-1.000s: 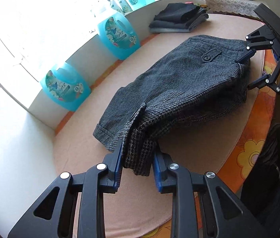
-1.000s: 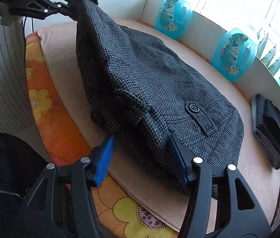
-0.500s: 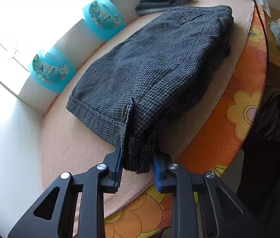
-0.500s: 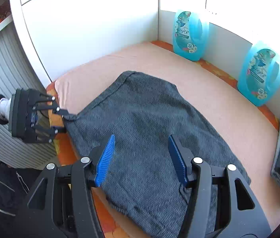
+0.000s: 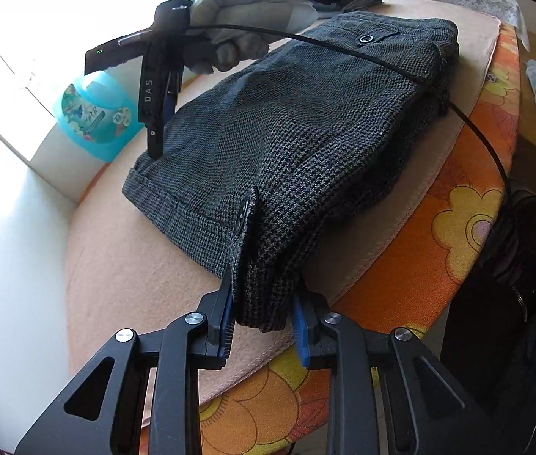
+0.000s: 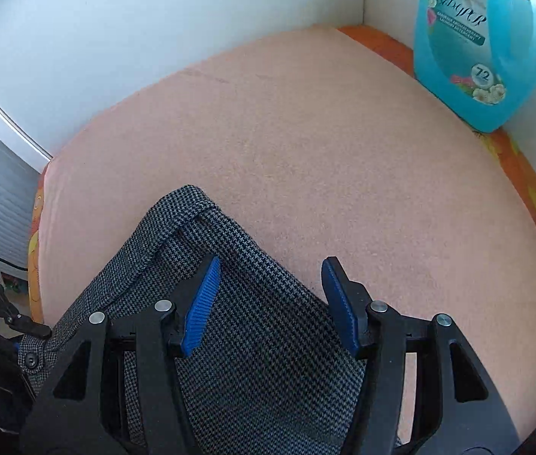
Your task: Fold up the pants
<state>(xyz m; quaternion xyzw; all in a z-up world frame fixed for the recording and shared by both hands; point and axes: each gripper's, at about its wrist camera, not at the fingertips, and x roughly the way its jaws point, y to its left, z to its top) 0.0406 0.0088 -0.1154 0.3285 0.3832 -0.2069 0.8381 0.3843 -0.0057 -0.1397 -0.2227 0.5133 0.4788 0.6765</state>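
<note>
The grey houndstooth pants point(image 5: 305, 132) lie folded on the pink-covered table point(image 5: 123, 273). My left gripper point(image 5: 264, 318) is shut on the pants' near corner, by a dark button point(image 5: 243, 212). My right gripper point(image 6: 268, 299) is open and empty, hovering low over the pants' far hem corner point(image 6: 192, 204); in the left wrist view it point(image 5: 157, 113) points down onto the cloth, held by a gloved hand point(image 5: 245, 3). Its cable point(image 5: 400, 72) runs across the pants.
A blue detergent bottle point(image 6: 484, 38) stands against the white wall at the back; it also shows in the left wrist view point(image 5: 93, 113). An orange flowered cloth point(image 5: 457, 227) covers the table's front edge. White walls close the far side.
My right gripper has swung over the pants and come down open at the far hem corner. My left gripper still holds the near corner, with the pants pulled flatter.
</note>
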